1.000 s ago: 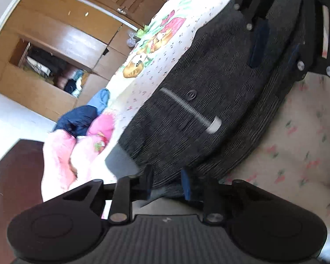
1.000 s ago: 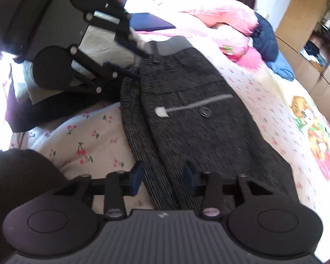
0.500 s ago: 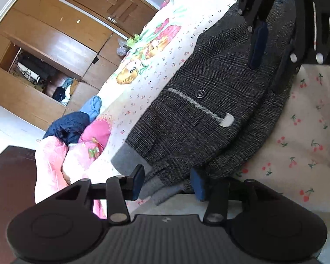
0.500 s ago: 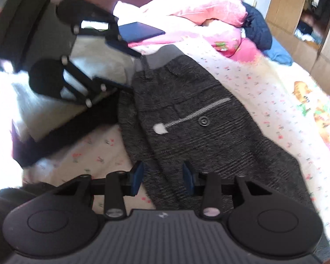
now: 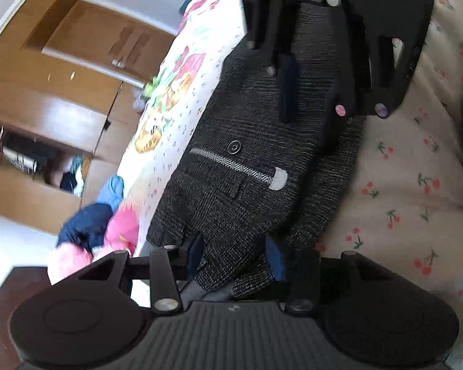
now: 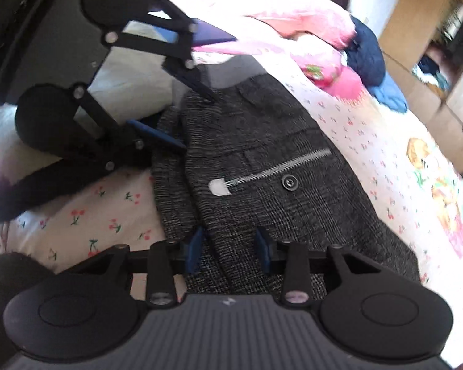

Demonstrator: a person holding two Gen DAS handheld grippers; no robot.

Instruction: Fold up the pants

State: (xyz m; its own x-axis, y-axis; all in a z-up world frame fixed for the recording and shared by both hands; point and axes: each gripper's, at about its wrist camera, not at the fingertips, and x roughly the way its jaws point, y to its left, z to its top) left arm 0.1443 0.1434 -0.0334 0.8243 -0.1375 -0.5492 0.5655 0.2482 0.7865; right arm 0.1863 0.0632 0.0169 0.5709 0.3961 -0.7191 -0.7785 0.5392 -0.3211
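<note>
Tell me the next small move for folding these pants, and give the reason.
Probably close both grippers on the cloth before lifting. The left gripper straddles the waistband end of the dark pants with its pads apart. The right gripper sits over the leg end, its jaws closing with fabric between them but not yet pinched. The pants lie flat on the cherry-print sheet, so neither end is secured.
</note>
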